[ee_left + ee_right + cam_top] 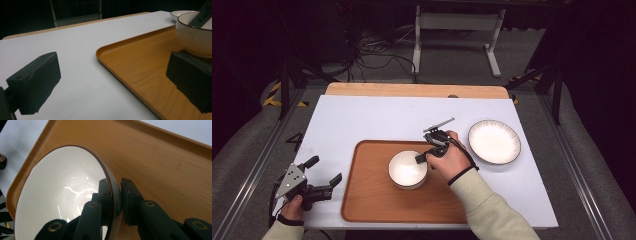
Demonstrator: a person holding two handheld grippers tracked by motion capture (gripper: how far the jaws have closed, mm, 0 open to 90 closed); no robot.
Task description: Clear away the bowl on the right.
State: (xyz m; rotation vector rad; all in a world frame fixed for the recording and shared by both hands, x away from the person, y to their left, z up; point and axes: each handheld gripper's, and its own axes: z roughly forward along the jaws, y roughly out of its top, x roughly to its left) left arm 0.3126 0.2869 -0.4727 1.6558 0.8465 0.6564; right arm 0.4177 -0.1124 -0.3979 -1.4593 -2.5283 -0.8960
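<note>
High view | right claw (pixel 424 155) pinches bowl (pixel 406 170) rim | wrist angled down-left

In the right gripper view the bowl (pixel 62 195) runs off the bottom edge. In the left gripper view the plate (pixel 178 12) is mostly behind it, cut by the top edge.

A glossy white inside with a thin dark rim is seen on the bowl (pixel 408 169), and its cream outside is marked with faint vertical ribs. The tray (pixel 372 200) is coloured warm orange-brown with a fine wood grain. The plate (pixel 494 142) is white with a dark speckled edge. The table (pixel 377 117) is covered in plain white, and a light wooden strip is seen at its far edge. Both grippers (pixel 422 155) (pixel 323 170) are black.
</note>
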